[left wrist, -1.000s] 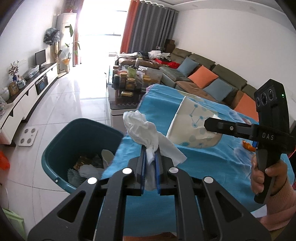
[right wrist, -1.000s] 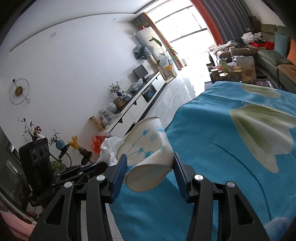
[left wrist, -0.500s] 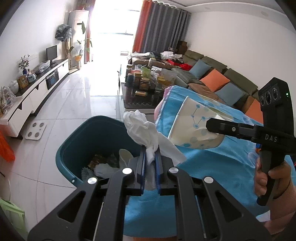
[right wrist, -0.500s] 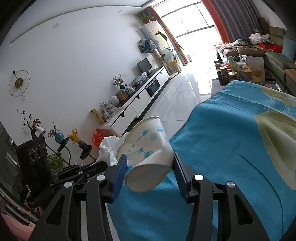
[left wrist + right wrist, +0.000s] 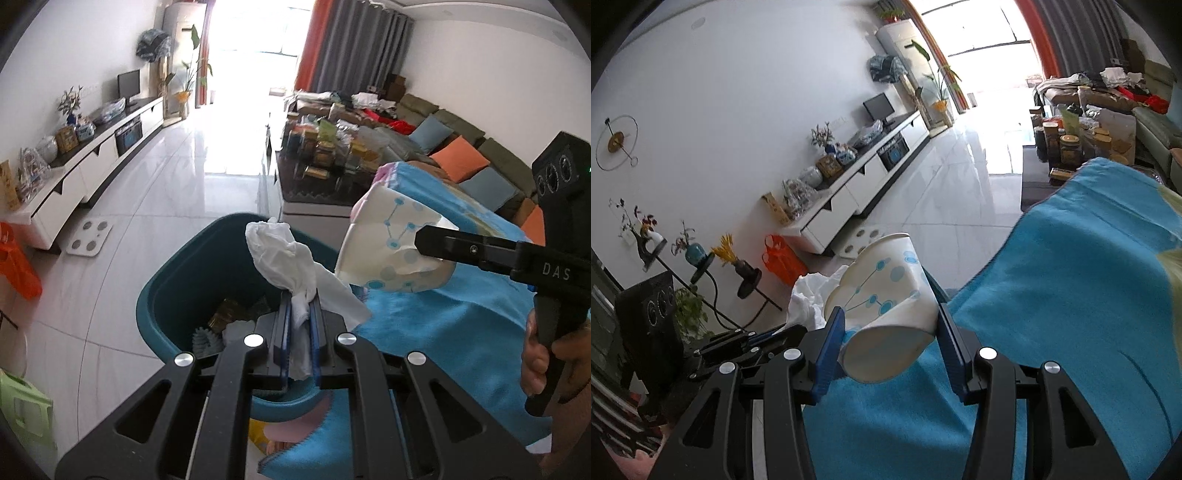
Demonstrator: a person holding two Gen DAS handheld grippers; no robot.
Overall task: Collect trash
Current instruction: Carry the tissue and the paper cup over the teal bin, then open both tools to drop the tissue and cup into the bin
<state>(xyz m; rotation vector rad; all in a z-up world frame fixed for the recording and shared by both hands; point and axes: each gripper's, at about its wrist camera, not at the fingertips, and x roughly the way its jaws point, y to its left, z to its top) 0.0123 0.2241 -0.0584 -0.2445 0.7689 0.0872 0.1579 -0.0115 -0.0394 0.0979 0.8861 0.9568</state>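
- In the left wrist view we see, at about 7 o'clock of the frame, a teal trash bin [image 5: 173,295] on the floor with scraps inside it; the right wrist view does not show the bin.
- We find the left hand-held gripper [image 5: 300,314] pinching a crumpled white tissue [image 5: 284,254] between its blue pads; the tissue rises above the fingers and hangs over the bin's opening.
- At 3 o'clock of the tissue, the same view shows the paper cup [image 5: 391,243] from the side, with one black finger of the right hand-held gripper [image 5: 432,243] across it and the person's hand [image 5: 535,365] on the grip.
- The blue cloth [image 5: 424,325] covers the table, whose edge lies just beside the bin.
- In the right wrist view, at 9 o'clock, we see the tissue [image 5: 809,299] poking out behind the cup, with the left tool's black body below it.
- Only this view shows the right hand-held gripper [image 5: 890,332] pressed on both sides of the paper cup [image 5: 882,295], which is squashed, tilted, base toward the camera, white with blue dots and lines.
- The cup is held above the edge of the blue cloth [image 5: 1071,314], at 3 o'clock of it.
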